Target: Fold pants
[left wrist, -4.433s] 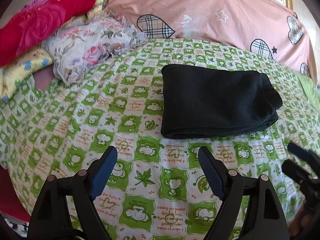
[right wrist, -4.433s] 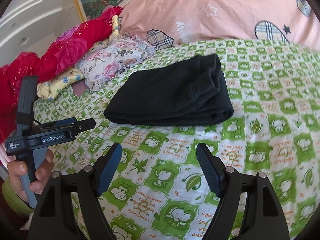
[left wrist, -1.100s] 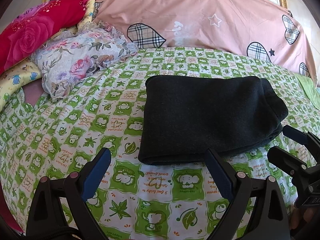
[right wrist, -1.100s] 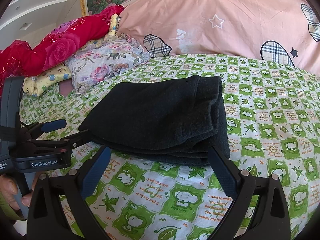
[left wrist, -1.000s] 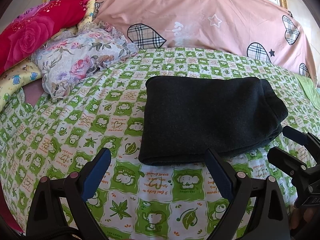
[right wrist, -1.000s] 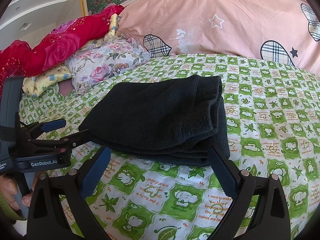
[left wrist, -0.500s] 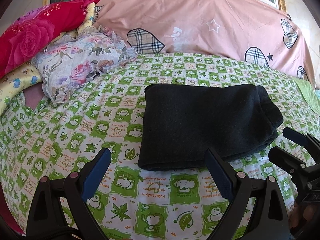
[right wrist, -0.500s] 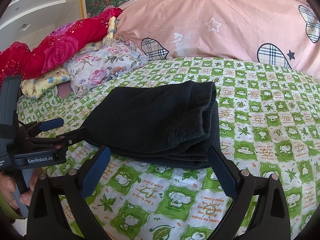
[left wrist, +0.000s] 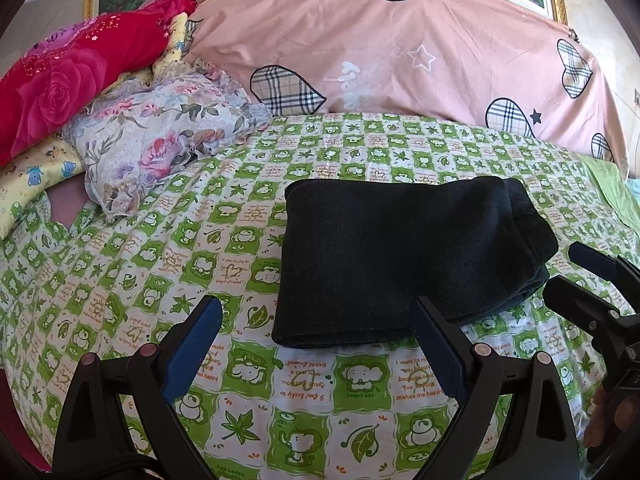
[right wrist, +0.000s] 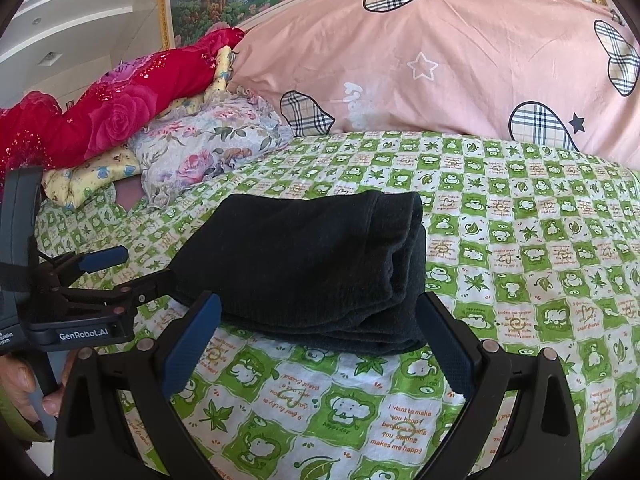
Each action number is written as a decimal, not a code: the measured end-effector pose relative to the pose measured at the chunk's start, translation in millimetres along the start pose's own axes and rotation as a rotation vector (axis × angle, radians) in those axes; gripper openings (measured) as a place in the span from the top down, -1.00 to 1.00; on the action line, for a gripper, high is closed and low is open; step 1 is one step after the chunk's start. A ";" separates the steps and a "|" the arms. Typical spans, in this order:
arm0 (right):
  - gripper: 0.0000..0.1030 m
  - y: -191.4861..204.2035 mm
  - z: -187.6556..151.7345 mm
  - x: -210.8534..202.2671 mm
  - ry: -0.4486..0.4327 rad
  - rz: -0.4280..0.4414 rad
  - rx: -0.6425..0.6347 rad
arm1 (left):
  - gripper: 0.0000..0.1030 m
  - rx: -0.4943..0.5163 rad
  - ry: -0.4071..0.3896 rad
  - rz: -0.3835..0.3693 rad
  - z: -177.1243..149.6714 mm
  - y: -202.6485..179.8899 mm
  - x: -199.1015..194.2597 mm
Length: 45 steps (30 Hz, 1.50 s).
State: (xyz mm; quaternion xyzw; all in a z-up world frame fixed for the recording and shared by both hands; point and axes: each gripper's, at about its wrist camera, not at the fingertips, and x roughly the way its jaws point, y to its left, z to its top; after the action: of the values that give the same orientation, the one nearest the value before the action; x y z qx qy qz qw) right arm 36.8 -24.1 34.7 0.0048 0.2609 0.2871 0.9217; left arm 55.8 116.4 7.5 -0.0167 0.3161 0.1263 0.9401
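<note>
One pair of black pants (left wrist: 404, 256) folded into a flat rectangle on the green checked bedsheet (left wrist: 168, 248), long axis left to right, stacked folds facing right, left gripper (left wrist: 316, 344) and right gripper (right wrist: 320, 336) both spread wide, empty, just before its near edge.

pants (left wrist: 400, 256): black, plain
bed sheet (left wrist: 168, 248): green and white checks, cartoon animals, leaves
headboard cover (left wrist: 400, 52): pink, plaid hearts, stars
pillow (left wrist: 160, 132): pale floral
blanket (left wrist: 68, 76): red, roses
fingers (left wrist: 192, 344): blue pads
</note>
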 end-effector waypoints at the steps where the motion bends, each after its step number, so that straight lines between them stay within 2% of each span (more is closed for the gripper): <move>1: -0.90 0.0 0.3 -0.8 -0.002 0.000 0.000 | -0.84 -0.001 0.001 0.000 0.3 0.1 0.1; 16: -0.92 -0.2 8.1 -4.3 -0.010 0.001 0.003 | -0.83 0.024 -0.014 0.016 8.1 -4.6 -1.5; 45: -0.96 -4.0 9.9 -0.4 0.012 0.009 0.015 | -0.81 -0.023 0.059 0.048 14.9 4.4 10.3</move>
State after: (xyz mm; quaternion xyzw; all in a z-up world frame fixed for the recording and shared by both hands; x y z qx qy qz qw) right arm 43.4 -26.3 42.8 0.0112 0.2686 0.2892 0.9187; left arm 71.4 124.7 13.4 -0.0240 0.3426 0.1518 0.9268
